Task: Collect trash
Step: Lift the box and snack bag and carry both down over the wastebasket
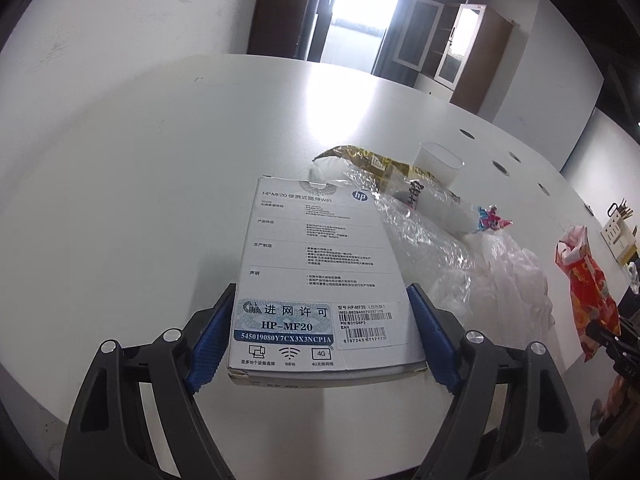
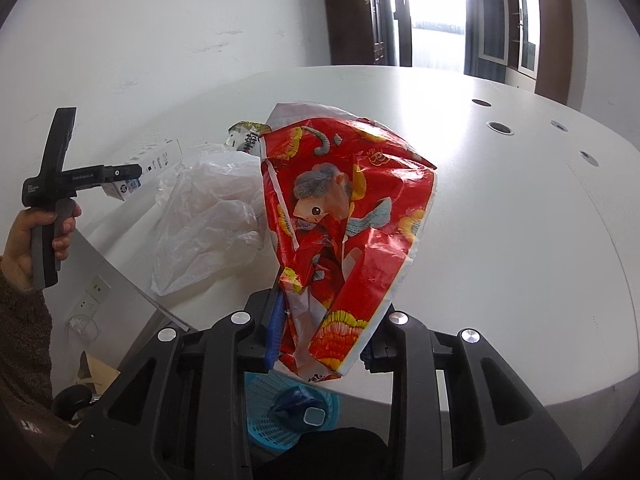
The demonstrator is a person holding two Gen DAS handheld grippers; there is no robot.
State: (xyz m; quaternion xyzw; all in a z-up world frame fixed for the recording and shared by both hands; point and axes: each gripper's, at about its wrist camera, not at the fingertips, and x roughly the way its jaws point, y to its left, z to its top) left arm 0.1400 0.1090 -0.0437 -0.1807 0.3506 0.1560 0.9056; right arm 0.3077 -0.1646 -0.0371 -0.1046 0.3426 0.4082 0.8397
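My left gripper is shut on a white HP-MF20 box and holds it above the white table. My right gripper is shut on a crumpled red snack bag, held over the table's near edge. The red bag also shows in the left wrist view at far right. The left gripper with the box shows at left in the right wrist view. Clear plastic wrap and a white plastic bag lie on the table.
A gold wrapper, a white wrapper with a pink end and a clear plastic cup lie behind the box. A blue mesh basket holding a dark blue item stands on the floor below the right gripper. Cable holes dot the table.
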